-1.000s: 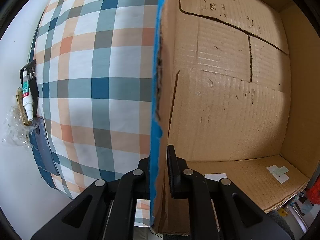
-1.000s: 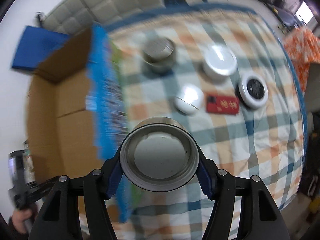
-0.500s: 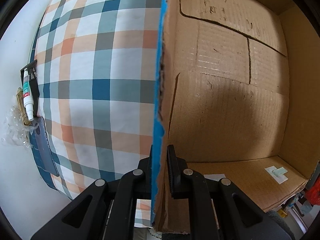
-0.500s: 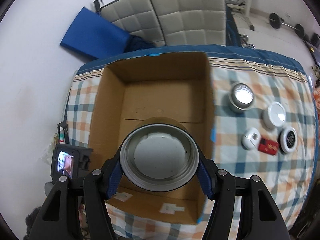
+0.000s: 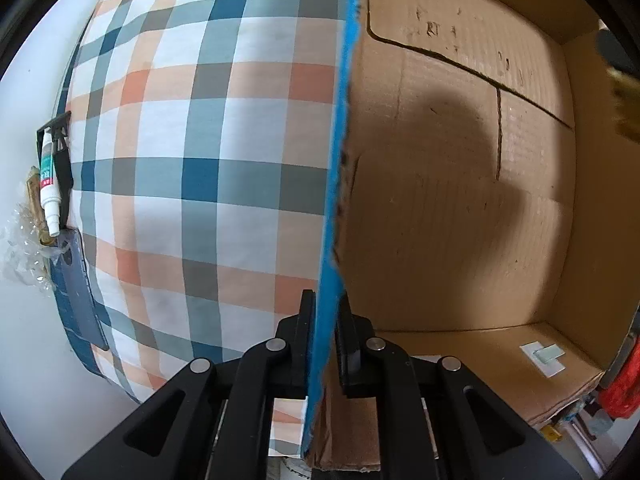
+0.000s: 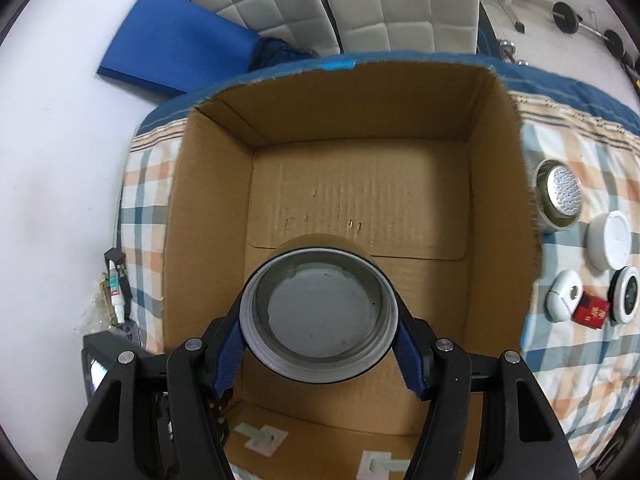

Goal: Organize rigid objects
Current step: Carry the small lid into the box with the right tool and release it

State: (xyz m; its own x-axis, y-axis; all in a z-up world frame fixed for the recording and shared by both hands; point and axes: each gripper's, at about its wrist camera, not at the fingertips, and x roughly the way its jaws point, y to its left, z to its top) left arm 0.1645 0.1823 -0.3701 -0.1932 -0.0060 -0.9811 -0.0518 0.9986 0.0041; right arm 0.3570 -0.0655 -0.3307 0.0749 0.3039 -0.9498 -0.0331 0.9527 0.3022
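Observation:
An open cardboard box point(image 6: 360, 208) stands on a plaid-covered table point(image 6: 592, 344). My right gripper point(image 6: 320, 344) is shut on a round metal tin point(image 6: 320, 316), its blue pads against the tin's sides, held above the box's inside. My left gripper point(image 5: 326, 344) is shut on the box's blue-taped wall point(image 5: 338, 168), one finger outside and one inside. The box's floor point(image 5: 460, 200) lies bare under a round shadow. The tin's blurred edge point(image 5: 622, 80) shows at the upper right of the left wrist view.
On the cloth right of the box lie another metal tin point(image 6: 560, 196), a white round tin point(image 6: 612, 240), a white oval thing point(image 6: 564, 296), a red packet point(image 6: 592, 310) and a black-and-white disc point(image 6: 628, 294). A glue tube point(image 5: 48, 184) hangs at the table's left edge. Padded seats point(image 6: 360, 4) stand behind.
My right gripper has carried the tin from over the cloth leftward to above the box's middle. A round shadow has grown on the box floor. The left gripper has kept its hold.

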